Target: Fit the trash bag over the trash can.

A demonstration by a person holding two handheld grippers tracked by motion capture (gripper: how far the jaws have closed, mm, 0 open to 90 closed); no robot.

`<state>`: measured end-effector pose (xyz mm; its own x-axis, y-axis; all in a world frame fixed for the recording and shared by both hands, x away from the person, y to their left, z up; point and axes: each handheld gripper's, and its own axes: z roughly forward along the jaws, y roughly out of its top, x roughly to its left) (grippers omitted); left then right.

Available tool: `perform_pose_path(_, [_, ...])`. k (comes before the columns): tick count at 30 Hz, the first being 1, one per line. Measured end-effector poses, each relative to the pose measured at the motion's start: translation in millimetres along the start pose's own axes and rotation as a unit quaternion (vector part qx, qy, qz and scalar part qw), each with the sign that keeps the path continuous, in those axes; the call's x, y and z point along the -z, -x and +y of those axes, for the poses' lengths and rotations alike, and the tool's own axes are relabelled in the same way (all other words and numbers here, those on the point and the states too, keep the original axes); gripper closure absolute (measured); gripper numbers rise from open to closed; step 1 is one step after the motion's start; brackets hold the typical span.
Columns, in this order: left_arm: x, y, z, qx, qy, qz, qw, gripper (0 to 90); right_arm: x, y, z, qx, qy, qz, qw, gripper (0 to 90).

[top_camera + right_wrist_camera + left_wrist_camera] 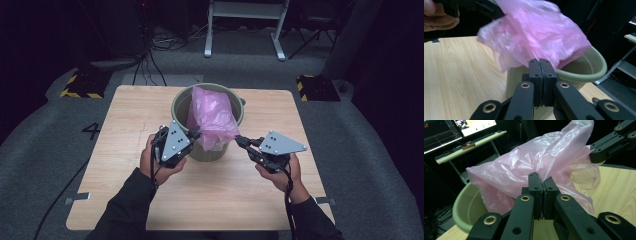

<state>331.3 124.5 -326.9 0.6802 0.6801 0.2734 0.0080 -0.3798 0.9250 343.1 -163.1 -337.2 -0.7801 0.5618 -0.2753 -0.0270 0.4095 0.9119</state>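
A thin pink plastic bag (212,117) hangs partly inside an olive-green bucket (179,104) at the middle of the wooden table (125,185). My left gripper (196,132) is at the bucket's near left, shut on the bag's edge. In the left gripper view its jaws (541,178) pinch a fold of the bag (524,170) above the bucket (464,202). My right gripper (239,138) holds the bag's near right corner, stretched out over the rim. In the right gripper view its shut jaws (539,61) pinch the film of the bag (536,32) in front of the bucket (584,72).
Bare wood lies to the left, right and near side of the bucket. Beyond the table are a grey carpeted floor, cables, a white desk frame (245,25) and yellow-black floor plates (80,85). A desk with monitors (461,135) stands off to the side.
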Motion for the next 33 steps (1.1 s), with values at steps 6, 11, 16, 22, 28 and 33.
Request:
perform_pose_path(6, [11.2,-9.0,-1.6,0.012,0.001,-0.015,0.9998,88.3,6.6,6.4,-0.3,-0.008,0.003,-0.024,0.9997,90.0])
perform_pose_path(11, [17.0,-15.5,-4.5,0.026,0.005,-0.018,0.9995,87.0,11.0,12.9,-2.3,-0.020,0.002,-0.048,0.9986,90.0])
perform_pose_path(16, [14.0,-9.6,-4.2,0.013,-0.001,-0.028,0.9995,87.9,13.4,13.8,-3.1,-0.019,0.003,-0.040,0.9990,70.0])
perform_pose_path(22, [11.2,-4.3,0.0,0.003,0.000,-0.026,0.9997,88.4,14.3,-1.5,9.1,0.030,0.002,-0.064,0.9975,35.0])
perform_pose_path(28, [12.4,-5.8,-1.7,0.000,-0.006,-0.029,0.9996,88.7,17.0,-7.2,23.4,0.070,0.004,-0.111,0.9914,29.9])
perform_pose_path(33, [9.6,-4.6,-5.2,-0.001,-0.014,-0.037,0.9992,88.7,13.8,-4.2,32.8,0.087,0.009,-0.107,0.9904,27.8])
